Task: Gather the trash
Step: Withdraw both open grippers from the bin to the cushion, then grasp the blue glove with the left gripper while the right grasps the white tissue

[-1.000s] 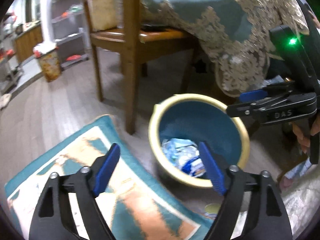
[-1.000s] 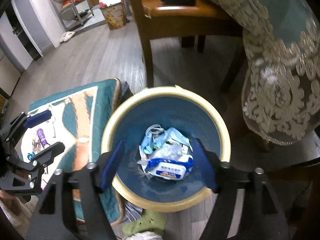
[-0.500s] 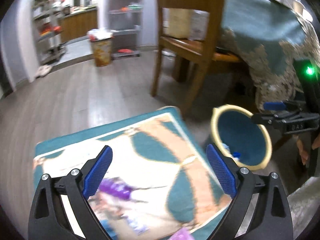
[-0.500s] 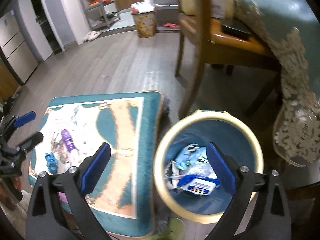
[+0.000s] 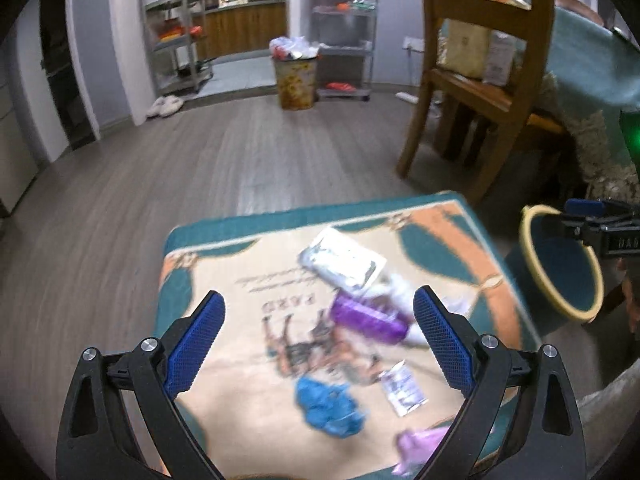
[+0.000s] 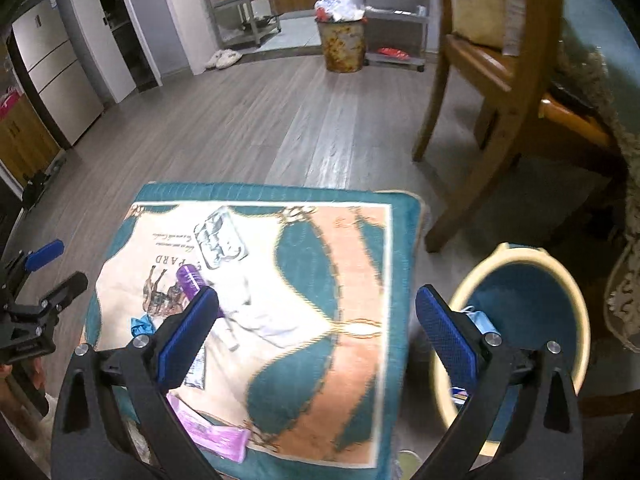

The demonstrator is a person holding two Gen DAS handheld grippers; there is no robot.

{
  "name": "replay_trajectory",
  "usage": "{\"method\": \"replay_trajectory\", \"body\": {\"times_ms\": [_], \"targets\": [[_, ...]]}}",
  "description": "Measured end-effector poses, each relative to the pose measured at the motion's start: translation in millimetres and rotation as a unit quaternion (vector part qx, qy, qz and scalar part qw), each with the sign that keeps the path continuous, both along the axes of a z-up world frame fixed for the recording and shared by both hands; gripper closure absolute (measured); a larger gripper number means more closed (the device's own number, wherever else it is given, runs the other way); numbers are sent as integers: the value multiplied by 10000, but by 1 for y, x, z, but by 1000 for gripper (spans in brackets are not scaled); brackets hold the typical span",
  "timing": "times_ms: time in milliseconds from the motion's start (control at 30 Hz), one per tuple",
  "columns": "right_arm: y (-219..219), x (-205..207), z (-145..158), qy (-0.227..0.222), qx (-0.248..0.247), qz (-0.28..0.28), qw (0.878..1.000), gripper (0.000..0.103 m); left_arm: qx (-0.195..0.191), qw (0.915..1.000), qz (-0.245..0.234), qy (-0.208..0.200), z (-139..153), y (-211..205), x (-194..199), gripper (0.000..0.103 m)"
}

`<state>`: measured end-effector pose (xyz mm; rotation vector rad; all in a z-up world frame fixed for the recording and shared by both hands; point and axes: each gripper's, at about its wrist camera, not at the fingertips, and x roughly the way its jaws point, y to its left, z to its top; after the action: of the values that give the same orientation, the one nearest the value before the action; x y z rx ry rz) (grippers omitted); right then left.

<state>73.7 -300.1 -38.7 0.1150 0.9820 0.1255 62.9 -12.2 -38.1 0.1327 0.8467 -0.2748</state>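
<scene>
A teal and cream cushion (image 5: 248,320) (image 6: 336,264) lies on the floor with trash on it: a silver blister pack (image 5: 342,264) (image 6: 221,238), a purple wrapper (image 5: 366,318) (image 6: 191,278), white tissue (image 6: 256,308), a blue crumpled scrap (image 5: 328,406), a small sachet (image 5: 402,388) and a pink wrapper (image 6: 216,436). The blue bin with a yellow rim (image 5: 560,264) (image 6: 516,336) stands right of the cushion and holds trash. My left gripper (image 5: 320,340) is open and empty above the cushion. My right gripper (image 6: 316,328) is open and empty, between cushion and bin.
A wooden chair (image 5: 476,80) and a table with a lace-edged teal cloth (image 6: 616,120) stand behind the bin. A full patterned waste bin (image 5: 294,76) and metal shelves (image 5: 344,28) stand at the far wall. Slippers (image 5: 164,106) lie on the floor.
Both grippers have swung left, away from the bin and over the cushion. The trash on the cushion has come into view. Both stay open and empty.
</scene>
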Motion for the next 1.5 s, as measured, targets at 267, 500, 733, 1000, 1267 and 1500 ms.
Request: {"method": "replay_trajectory", "body": {"times_ms": [267, 500, 733, 1000, 1267, 1500], "targets": [[38, 16, -40, 411, -337, 204, 9984, 6, 5, 9948, 937, 387, -47, 34, -12, 8], [64, 32, -72, 666, -217, 442, 9966, 28, -81, 9943, 657, 830, -78, 19, -17, 11], [93, 43, -99, 951, -348, 1058, 9892, 54, 13, 9900, 307, 1379, -110, 5, -13, 33], [108, 57, -126, 1319, -182, 1188, 9840, 59, -119, 9849, 164, 1720, -123, 3, -3, 51], [104, 65, -133, 1501, 281, 1135, 9817, 80, -174, 9856, 7, 1680, -119, 3, 6, 63], [95, 61, -106, 1193, 402, 1020, 9868, 80, -299, 9918, 24, 1241, -94, 4, 12, 64]]}}
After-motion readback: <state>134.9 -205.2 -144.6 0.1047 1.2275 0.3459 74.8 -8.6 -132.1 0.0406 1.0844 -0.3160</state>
